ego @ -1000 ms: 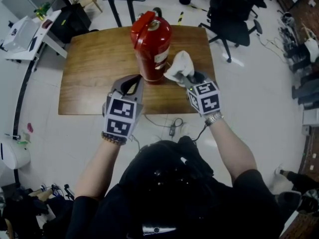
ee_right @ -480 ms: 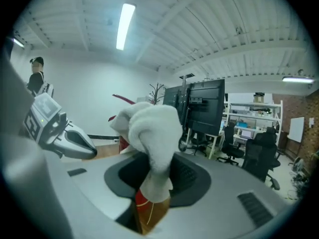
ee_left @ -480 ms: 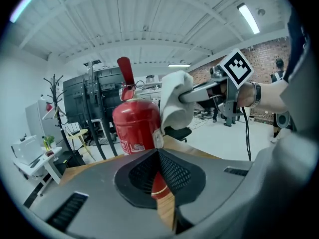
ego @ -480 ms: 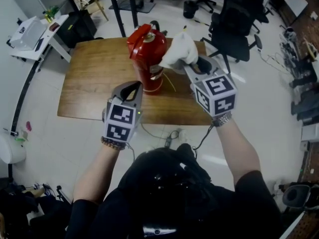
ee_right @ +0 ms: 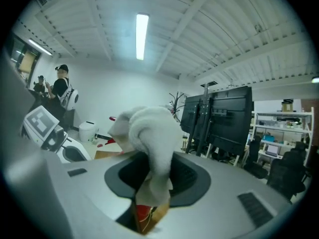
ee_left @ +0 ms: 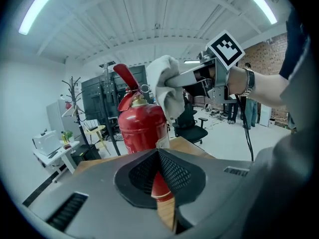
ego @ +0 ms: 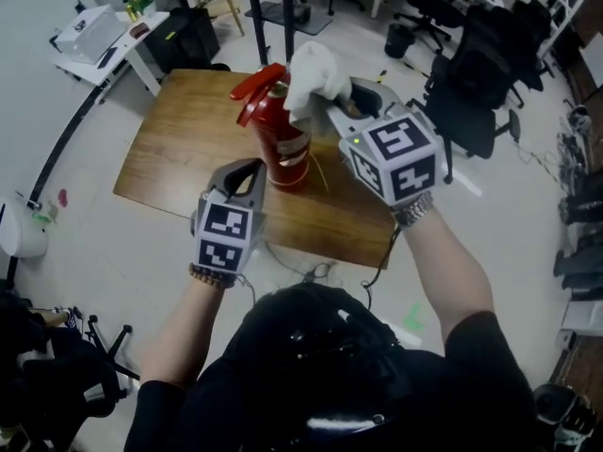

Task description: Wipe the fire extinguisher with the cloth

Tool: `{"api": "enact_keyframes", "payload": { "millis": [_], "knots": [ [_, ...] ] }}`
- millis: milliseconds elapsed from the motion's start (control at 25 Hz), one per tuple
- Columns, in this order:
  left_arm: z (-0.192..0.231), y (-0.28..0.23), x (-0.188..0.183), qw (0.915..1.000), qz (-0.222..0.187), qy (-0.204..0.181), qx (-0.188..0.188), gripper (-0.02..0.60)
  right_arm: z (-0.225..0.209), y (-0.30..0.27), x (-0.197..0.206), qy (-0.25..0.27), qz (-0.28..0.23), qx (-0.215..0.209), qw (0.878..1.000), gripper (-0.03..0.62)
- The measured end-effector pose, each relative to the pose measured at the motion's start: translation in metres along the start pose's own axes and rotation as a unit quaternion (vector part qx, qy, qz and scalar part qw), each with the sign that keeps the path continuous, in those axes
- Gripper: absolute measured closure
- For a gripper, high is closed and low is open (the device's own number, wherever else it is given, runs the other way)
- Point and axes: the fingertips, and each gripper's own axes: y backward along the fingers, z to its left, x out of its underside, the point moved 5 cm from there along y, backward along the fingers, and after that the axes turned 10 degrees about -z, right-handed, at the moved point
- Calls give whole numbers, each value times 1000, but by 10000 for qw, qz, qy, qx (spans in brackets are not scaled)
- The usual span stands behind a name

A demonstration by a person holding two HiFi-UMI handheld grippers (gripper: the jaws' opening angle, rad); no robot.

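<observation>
A red fire extinguisher [ego: 281,137] stands upright on the wooden table [ego: 188,149]; in the left gripper view the extinguisher [ee_left: 141,126] fills the middle. My right gripper [ego: 330,111] is shut on a white cloth [ego: 309,78] and holds it against the extinguisher's top, beside the red lever [ego: 256,94]. The cloth [ee_right: 149,133] bulges between the jaws in the right gripper view, and the cloth [ee_left: 167,86] also shows in the left gripper view. My left gripper [ego: 247,169] is shut and empty, just in front of the extinguisher's base.
Black office chairs [ego: 476,73] stand right of the table. A white side table [ego: 104,36] and black box [ego: 184,36] are at the back left. A cable [ego: 311,271] lies on the floor by the table's near edge. People stand far off [ee_right: 62,91].
My right gripper has lifted the cloth from the table beside the extinguisher's base up to its top. The left gripper has stayed near the base.
</observation>
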Motion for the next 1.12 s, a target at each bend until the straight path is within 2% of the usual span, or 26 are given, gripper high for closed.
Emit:
{"api": "enact_keyframes", "payload": {
  "millis": [360,640,1120],
  "knots": [
    [-12,-9,-2,9978,192,185,-609,583,-8,-30,17,28,303,-817,9962,470],
    [-28,-20,0,9942,332,287,-985,583,-15,-29,26,6,134,-1266,9919,476],
    [-45,-26,4,9863,508,452,-1502,583,-22,-27,44,-25,-6,-1705,9854,476]
  ]
}}
